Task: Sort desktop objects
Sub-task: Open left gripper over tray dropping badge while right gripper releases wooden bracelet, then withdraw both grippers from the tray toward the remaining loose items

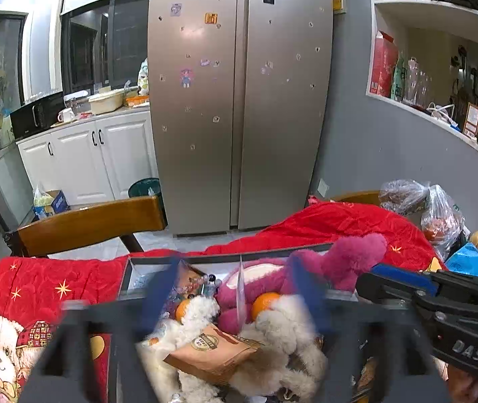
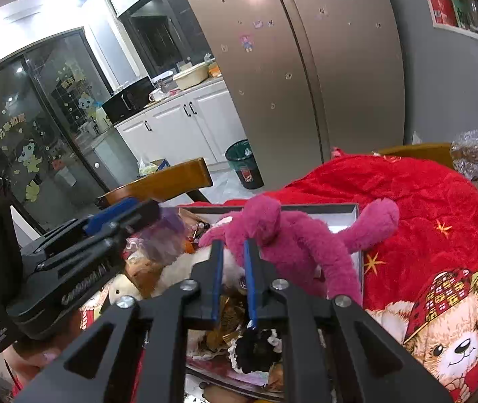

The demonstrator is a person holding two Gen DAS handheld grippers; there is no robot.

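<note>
The right gripper (image 2: 231,247) is hanging over a shallow box (image 2: 355,211) on the table, its blue fingers (image 2: 218,278) sitting close together with only a narrow gap, and nothing is showing clamped between them. Their tips are reaching the near edge of a pink plush (image 2: 286,235), whose limbs are sprawling across the box and over its right rim. Below the fingers a black-and-white knitted piece (image 2: 255,349) is lying among gold wrappers.

The left gripper (image 1: 235,288) is hovering above the same box with its fingers (image 1: 158,288) spread wide apart, blurred, and holding nothing. Between them a white plush (image 1: 282,332) is lying with a brown packet (image 1: 212,352) resting on it, and two oranges (image 1: 264,304) are sitting just beyond, touching the fur. The pink plush is lying farther back.

A red blanket (image 1: 333,225) with a bear print is covering the table around the box. Wooden chairs (image 1: 91,221) are standing at the far side, plastic bags (image 1: 437,215) are sitting at the far right, and a steel fridge (image 1: 239,100) is standing beyond.
</note>
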